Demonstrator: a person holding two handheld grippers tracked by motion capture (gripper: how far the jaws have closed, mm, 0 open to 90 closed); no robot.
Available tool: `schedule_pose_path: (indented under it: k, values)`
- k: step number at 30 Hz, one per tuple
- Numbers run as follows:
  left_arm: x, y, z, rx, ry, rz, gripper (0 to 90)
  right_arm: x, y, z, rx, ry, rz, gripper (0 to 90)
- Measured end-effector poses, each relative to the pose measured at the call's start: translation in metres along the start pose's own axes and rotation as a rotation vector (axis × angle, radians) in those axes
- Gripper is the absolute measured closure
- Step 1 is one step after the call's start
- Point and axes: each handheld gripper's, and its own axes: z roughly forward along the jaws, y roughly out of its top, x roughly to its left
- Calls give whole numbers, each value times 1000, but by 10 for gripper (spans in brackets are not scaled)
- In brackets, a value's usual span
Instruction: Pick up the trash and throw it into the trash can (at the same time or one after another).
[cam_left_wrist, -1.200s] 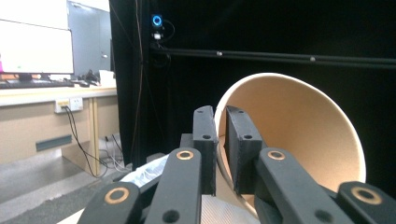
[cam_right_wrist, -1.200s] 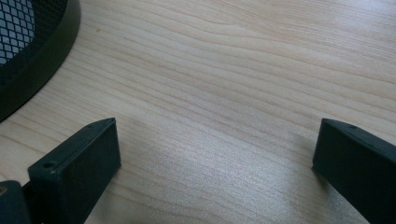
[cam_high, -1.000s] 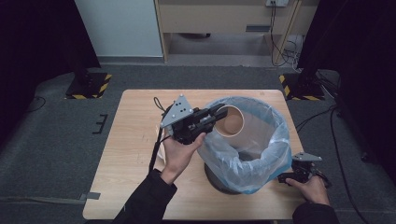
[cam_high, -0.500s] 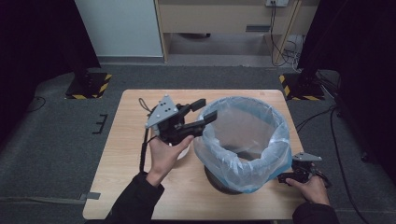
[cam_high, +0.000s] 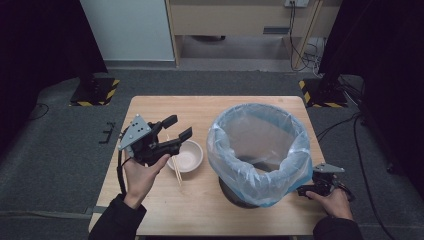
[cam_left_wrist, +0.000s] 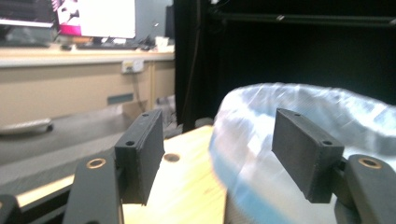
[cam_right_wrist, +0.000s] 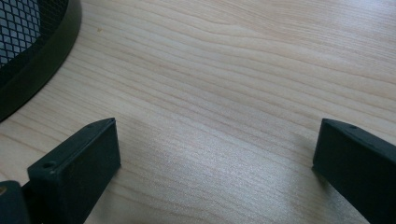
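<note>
My left gripper (cam_high: 179, 129): jaws just opened wide, nothing between them, held over the bowl (cam_high: 187, 156) and chopsticks (cam_high: 174, 166) on the desk (cam_high: 210, 212). Best lowered squarely onto the bowl's near rim. Right gripper (cam_high: 306, 190): open, empty, resting beside the lined bin (cam_high: 258, 150).
</note>
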Motion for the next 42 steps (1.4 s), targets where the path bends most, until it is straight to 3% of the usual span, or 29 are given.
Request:
schedule_pose_path:
  k: [1, 8, 13, 14, 19, 31, 42]
  values:
    - [6, -7, -1, 30, 24, -4, 330, 0, 0, 0, -1, 0, -1, 9]
    - [22, -30, 3, 101, 79, -32, 321, 0, 0, 0, 0, 3, -5, 9]
    - [40, -60, 7, 183, 146, -70, 321, 1, 0, 0, -1, 8, -11, 9]
    - [40, -60, 7, 183, 146, -70, 322, 1, 0, 0, -1, 8, -11, 9]
    - [51, -89, 13, 271, 186, -90, 333, 1, 0, 0, 1, 13, -13, 9]
    - [60, -127, 24, 424, 221, -105, 365, 1, 0, 0, 3, 17, -19, 9]
    - [61, -138, 31, 496, 235, -109, 412, 1, 0, 0, 2, 17, -19, 9]
